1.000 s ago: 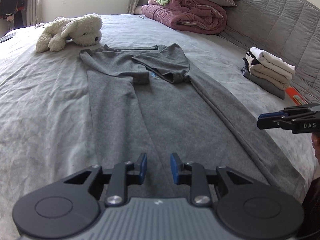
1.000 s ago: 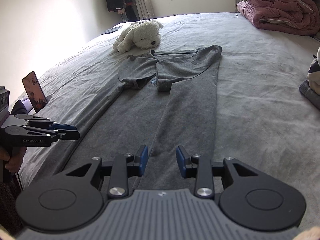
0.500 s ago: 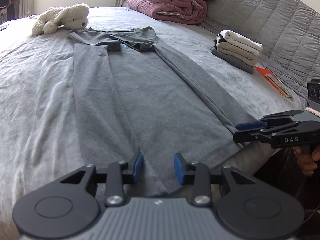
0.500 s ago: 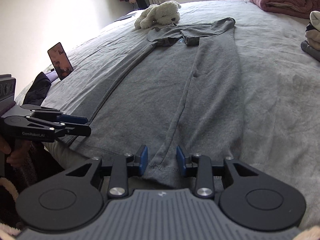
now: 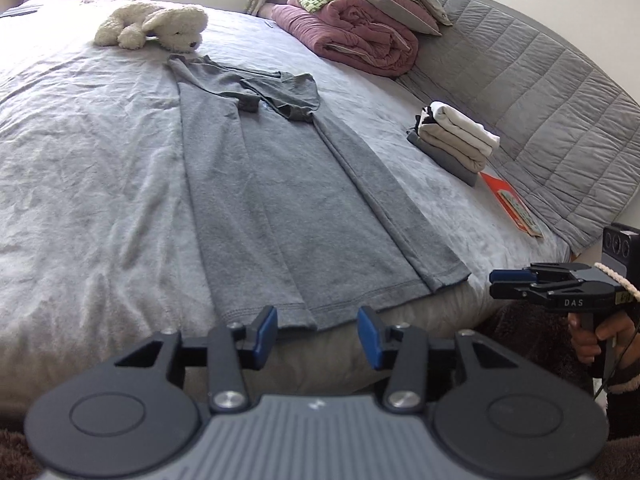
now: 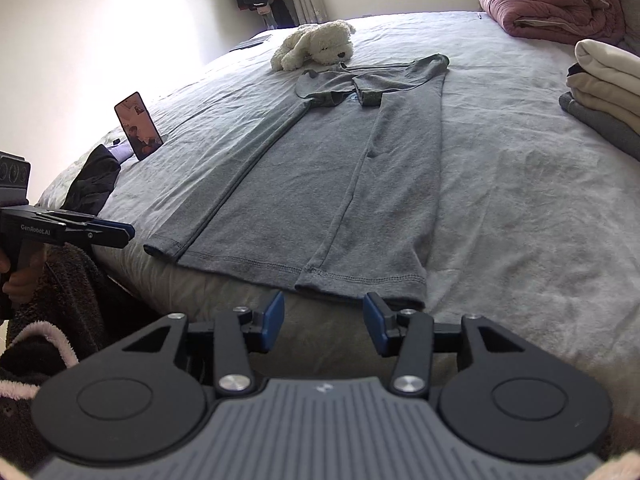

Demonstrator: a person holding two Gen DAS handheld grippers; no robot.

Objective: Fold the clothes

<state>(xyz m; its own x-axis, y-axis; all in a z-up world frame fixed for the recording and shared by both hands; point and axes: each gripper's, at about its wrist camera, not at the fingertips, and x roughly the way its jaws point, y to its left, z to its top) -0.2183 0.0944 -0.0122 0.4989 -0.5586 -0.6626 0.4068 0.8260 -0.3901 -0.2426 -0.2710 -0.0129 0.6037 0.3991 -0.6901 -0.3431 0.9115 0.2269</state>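
A grey shirt (image 5: 288, 200) (image 6: 340, 192) lies flat along the bed, both long sides and the sleeves folded inward, its hem at the bed's near edge. My left gripper (image 5: 317, 332) hovers just off the hem's left part, its jaws opening, nothing between the blue pads. My right gripper (image 6: 323, 322) hangs just short of the hem's right part, jaws likewise opening and empty. Each gripper also shows from the side in the other's view: the right gripper (image 5: 496, 282) and the left gripper (image 6: 130, 234), both off the bed's edge.
A white plush dog (image 5: 156, 26) lies beyond the collar. A stack of folded clothes (image 5: 456, 140) and an orange booklet (image 5: 512, 206) sit right of the shirt, rolled pink bedding (image 5: 356, 36) by the padded headboard. A propped phone (image 6: 138, 126) and dark cloth (image 6: 96, 178) are at the left edge.
Both grippers have drawn back along the shirt from its middle to the hem at the bed's edge, and both sets of jaws have widened.
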